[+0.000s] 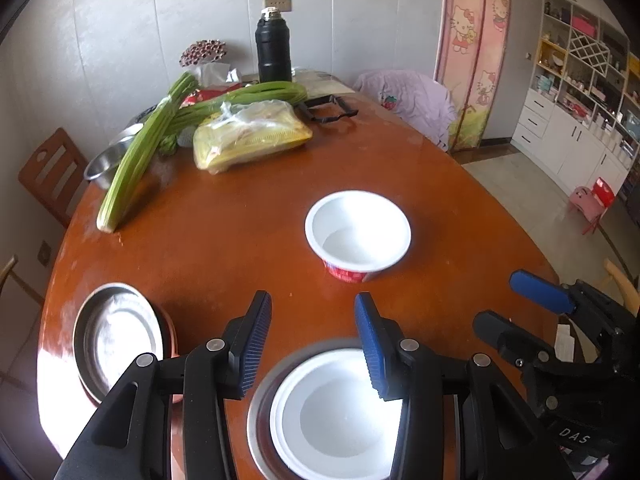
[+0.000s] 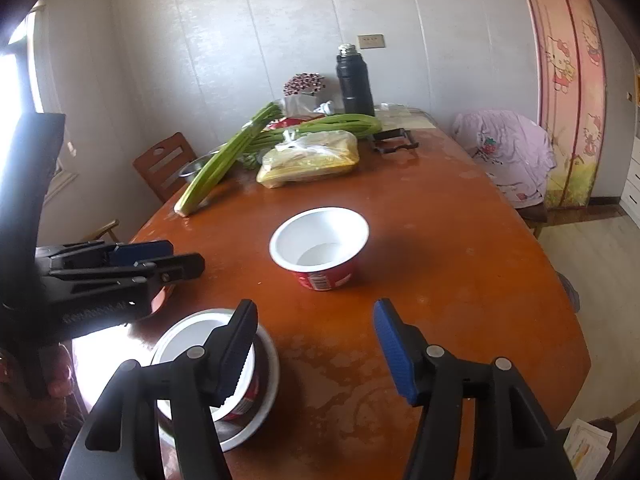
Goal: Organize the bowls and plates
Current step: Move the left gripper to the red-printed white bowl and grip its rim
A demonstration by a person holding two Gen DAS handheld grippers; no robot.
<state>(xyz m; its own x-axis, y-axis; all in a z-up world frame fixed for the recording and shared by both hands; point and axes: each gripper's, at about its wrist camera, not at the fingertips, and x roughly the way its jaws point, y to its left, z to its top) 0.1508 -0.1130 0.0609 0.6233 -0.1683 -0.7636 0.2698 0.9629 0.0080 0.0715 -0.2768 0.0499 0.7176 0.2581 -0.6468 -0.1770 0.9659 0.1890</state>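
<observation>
A white paper bowl with a red side stands alone on the middle of the brown table. Nearer, another white bowl sits nested inside a steel plate. A steel plate on an orange plate lies at the near left. My left gripper is open and empty, above the nested bowl. My right gripper is open and empty, just right of the nested bowl; it also shows in the left wrist view.
Celery stalks, a bagged yellow package, a steel bowl, a black thermos and a black frame crowd the far end. Chairs stand at the left; one draped in purple cloth is far right.
</observation>
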